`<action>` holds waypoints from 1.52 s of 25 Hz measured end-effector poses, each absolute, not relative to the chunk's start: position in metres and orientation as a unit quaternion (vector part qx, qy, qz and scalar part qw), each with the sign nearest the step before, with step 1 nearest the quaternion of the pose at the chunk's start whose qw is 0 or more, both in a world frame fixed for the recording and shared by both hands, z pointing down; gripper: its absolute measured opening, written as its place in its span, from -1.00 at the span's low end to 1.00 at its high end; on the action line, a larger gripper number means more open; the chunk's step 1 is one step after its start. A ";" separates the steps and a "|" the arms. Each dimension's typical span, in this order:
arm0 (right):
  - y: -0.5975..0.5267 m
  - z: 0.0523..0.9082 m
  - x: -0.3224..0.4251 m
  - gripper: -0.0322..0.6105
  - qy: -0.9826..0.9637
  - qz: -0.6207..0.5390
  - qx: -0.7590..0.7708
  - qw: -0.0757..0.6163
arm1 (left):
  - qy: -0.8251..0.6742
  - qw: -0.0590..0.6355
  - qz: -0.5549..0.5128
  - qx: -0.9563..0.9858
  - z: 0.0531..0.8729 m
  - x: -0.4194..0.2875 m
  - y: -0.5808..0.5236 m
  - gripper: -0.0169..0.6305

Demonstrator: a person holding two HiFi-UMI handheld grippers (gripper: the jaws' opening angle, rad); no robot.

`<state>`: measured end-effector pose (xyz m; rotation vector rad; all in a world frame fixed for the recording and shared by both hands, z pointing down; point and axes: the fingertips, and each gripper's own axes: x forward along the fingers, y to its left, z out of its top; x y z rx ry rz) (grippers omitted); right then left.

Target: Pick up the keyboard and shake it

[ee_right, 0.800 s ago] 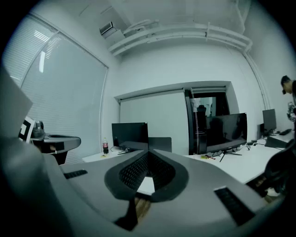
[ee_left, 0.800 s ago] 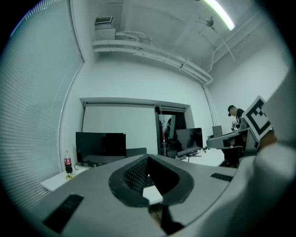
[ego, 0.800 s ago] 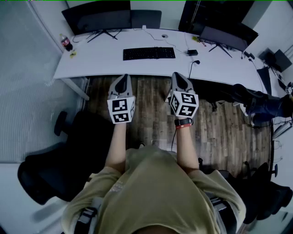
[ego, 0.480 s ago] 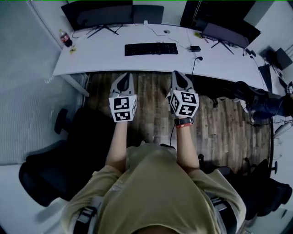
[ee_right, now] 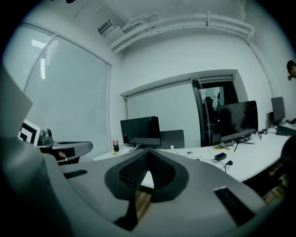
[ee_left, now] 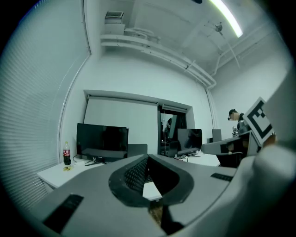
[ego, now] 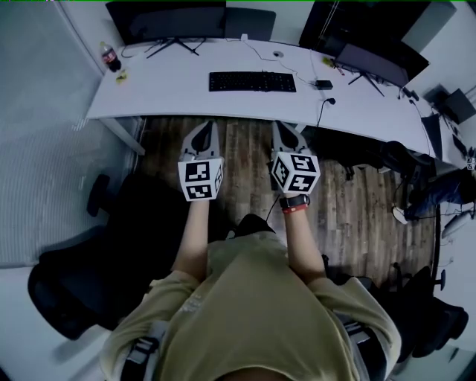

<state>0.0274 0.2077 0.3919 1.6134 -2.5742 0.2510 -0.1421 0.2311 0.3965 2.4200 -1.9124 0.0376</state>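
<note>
A black keyboard [ego: 252, 81] lies flat on the long white desk [ego: 163, 97], near its middle. Both grippers hover over the wooden floor in front of the desk, short of its near edge. My left gripper [ego: 206, 128] is shut and empty, pointing at the desk. My right gripper [ego: 282, 128] is shut and empty too, beside it on the right. In the left gripper view the jaws [ee_left: 147, 159] meet at the tips with nothing between them. The right gripper view shows its jaws [ee_right: 148, 155] closed the same way. The keyboard is hidden behind the jaws in both gripper views.
A dark monitor [ego: 165, 18] stands at the desk's back left, a cola bottle [ego: 110, 57] at its far left end. A second monitor [ego: 379, 63] and a small black adapter [ego: 323, 85] with cables sit at the right. Black office chairs [ego: 82, 275] stand at left and right of me.
The head view has shifted so the desk and keyboard sit slightly higher and further right in frame. Both grippers stay shut and hold about the same place.
</note>
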 end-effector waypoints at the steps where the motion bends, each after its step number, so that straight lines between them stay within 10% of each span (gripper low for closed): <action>1: 0.206 0.394 0.024 -0.85 -0.846 0.085 0.525 0.045 | -0.619 0.028 0.012 0.785 0.398 -0.143 0.228 -0.89; 38: -0.156 0.471 0.113 -0.84 -0.854 0.179 0.477 0.109 | -0.611 0.108 0.107 0.777 0.471 -0.078 -0.126 -0.89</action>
